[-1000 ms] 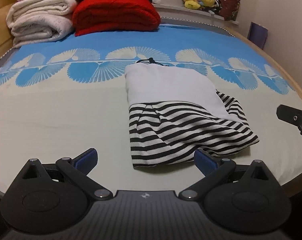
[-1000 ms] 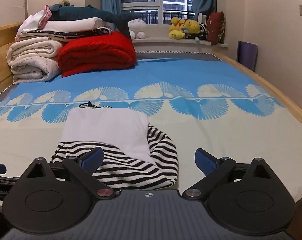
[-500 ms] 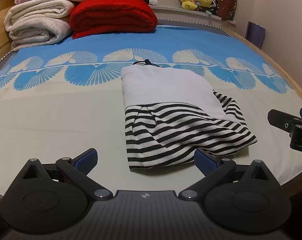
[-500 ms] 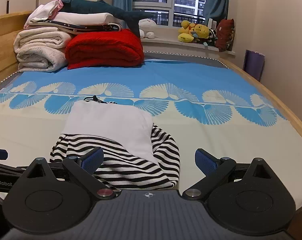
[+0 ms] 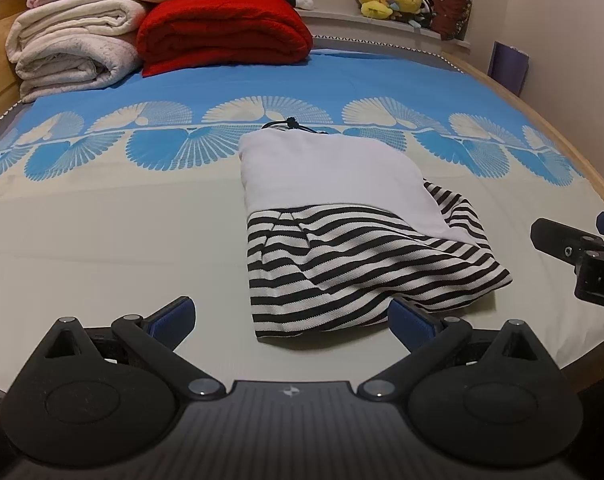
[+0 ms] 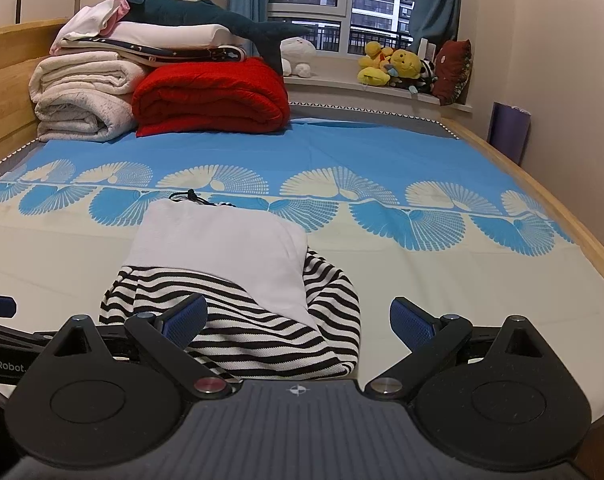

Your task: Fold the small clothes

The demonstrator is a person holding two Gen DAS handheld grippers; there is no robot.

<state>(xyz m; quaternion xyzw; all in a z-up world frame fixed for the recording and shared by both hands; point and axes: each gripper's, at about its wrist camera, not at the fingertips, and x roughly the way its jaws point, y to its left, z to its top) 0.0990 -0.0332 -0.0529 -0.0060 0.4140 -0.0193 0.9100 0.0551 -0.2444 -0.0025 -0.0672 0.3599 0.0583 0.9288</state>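
Note:
A small garment [image 5: 349,224] lies folded on the bed, white at its far half and black-and-white striped at its near half, with a thin black cord at its far edge. The same garment [image 6: 230,276] shows in the right wrist view. My left gripper [image 5: 290,316] is open, held just short of the striped hem, with nothing between its fingers. My right gripper [image 6: 298,320] is open too, above the striped near-right corner, and holds nothing. The right gripper's body [image 5: 581,248] shows at the right edge of the left wrist view.
The bed [image 6: 441,280] has a blue and cream fan-print cover and a wooden rim [image 6: 541,196] on the right. Rolled white blankets [image 6: 82,96], a red quilt [image 6: 210,96] and a plush shark [image 6: 206,20] are stacked at the far left. Soft toys [image 6: 397,64] line the windowsill.
Both grippers have drawn back and risen a little from the garment and stay open. The garment has not moved.

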